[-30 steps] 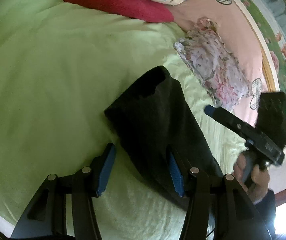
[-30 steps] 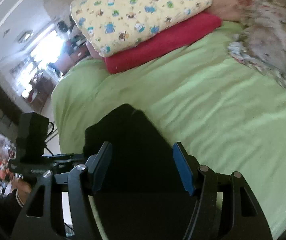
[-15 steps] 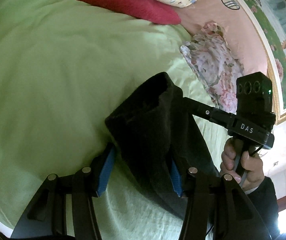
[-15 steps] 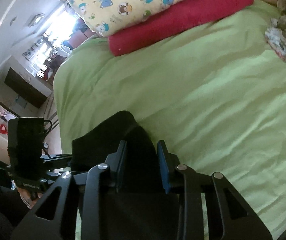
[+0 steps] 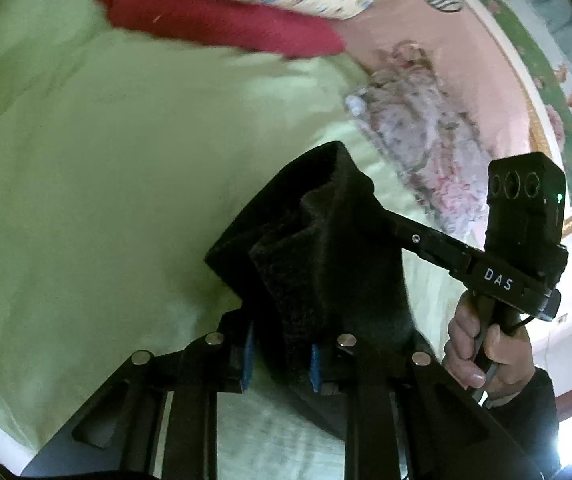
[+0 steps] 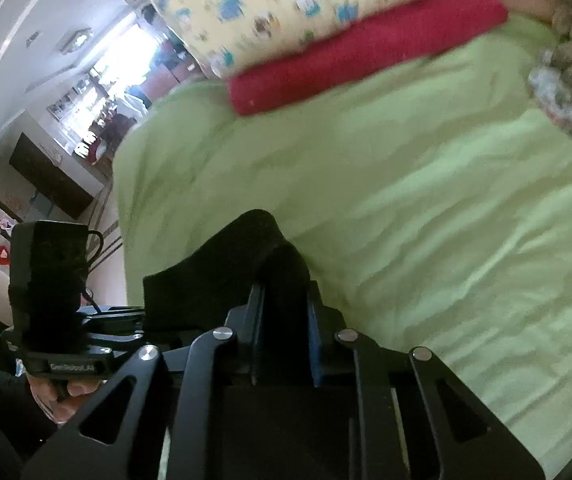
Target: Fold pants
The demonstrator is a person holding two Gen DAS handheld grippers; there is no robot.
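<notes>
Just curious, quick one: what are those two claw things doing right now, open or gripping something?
Left gripper: closed, jaws clamped on the black pants.
Right gripper: closed on the same black pants, at another spot.

Black pants (image 5: 326, 264), soft and fuzzy, bunched up into thick folds, one end lifted off the green bed — a rounded corner pokes up on top, the rest hangs down, dark and rumpled (image 6: 221, 280)
</notes>
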